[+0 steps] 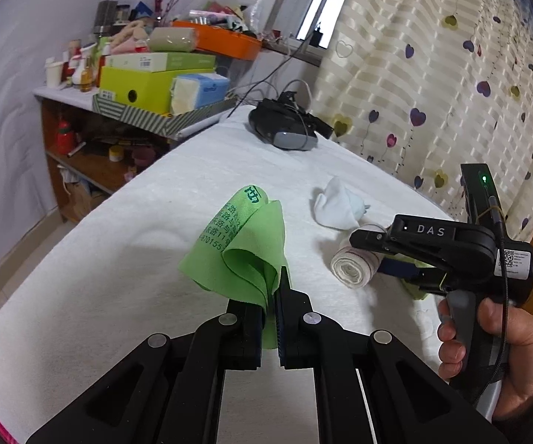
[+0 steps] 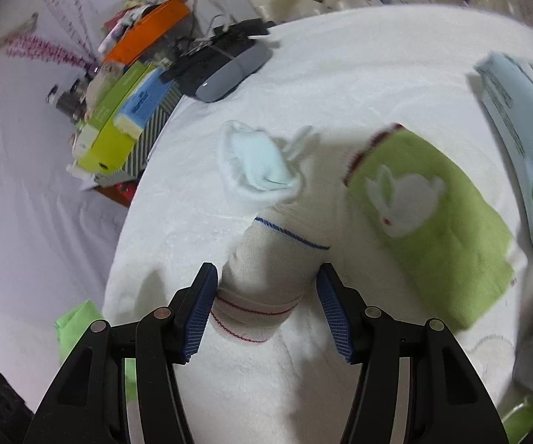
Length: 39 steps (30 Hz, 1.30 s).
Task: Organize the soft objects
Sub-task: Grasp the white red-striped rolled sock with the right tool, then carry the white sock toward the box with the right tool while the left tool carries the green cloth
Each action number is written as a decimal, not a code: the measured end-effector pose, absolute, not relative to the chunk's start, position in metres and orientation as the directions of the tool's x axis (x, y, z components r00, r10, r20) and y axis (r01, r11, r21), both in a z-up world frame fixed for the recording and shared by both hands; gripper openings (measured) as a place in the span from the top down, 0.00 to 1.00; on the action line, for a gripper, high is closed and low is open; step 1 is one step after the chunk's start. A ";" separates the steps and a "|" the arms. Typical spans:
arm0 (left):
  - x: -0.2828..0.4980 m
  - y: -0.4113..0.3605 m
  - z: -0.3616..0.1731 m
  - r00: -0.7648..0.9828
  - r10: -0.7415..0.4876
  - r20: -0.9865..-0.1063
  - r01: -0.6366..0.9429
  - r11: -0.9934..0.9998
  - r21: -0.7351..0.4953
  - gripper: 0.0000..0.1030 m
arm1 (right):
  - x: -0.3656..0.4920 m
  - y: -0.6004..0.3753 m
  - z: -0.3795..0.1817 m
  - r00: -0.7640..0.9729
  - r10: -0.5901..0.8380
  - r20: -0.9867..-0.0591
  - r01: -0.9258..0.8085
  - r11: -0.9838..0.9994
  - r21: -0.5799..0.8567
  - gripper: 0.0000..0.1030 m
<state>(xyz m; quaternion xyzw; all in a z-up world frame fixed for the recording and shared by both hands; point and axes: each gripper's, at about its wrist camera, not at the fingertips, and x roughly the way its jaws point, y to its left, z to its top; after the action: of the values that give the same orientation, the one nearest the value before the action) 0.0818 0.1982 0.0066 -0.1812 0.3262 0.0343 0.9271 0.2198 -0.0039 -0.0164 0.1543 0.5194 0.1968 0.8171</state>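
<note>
My left gripper [image 1: 275, 290] is shut on a bright green printed cloth [image 1: 244, 248], which stands up folded above the white bed [image 1: 118, 259]. A corner of that cloth [image 2: 77, 322] shows at the lower left of the right wrist view. My right gripper [image 2: 266, 270], held by a hand [image 1: 506, 351], has both blue pads against a cream bandage roll [image 2: 277, 244] with red and blue stripes. In the left wrist view the roll [image 1: 351, 270] sticks out from my right gripper [image 1: 368, 255], low over the bed. A white and pale blue sock [image 2: 259, 162] lies beyond the roll.
A green towel with a white rabbit [image 2: 425, 222] lies right of the roll, with a pale box [image 2: 518, 118] past it. A black and grey device with cables [image 1: 284, 125] sits at the bed's far end. A cluttered shelf of boxes [image 1: 148, 81] stands left; a curtain [image 1: 451, 74] hangs right.
</note>
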 end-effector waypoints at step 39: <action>0.030 0.084 0.063 0.825 -0.250 -0.507 0.080 0.940 -0.332 0.94 | 0.068 -0.111 0.083 0.601 0.547 -0.583 -0.440 0.835 0.330 0.55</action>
<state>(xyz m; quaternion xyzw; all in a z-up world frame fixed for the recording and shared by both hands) 0.0303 0.0842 0.0628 -0.1499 0.2826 -0.0874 0.9434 0.0676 -0.1107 0.0832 0.0764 0.3508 0.2767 0.8914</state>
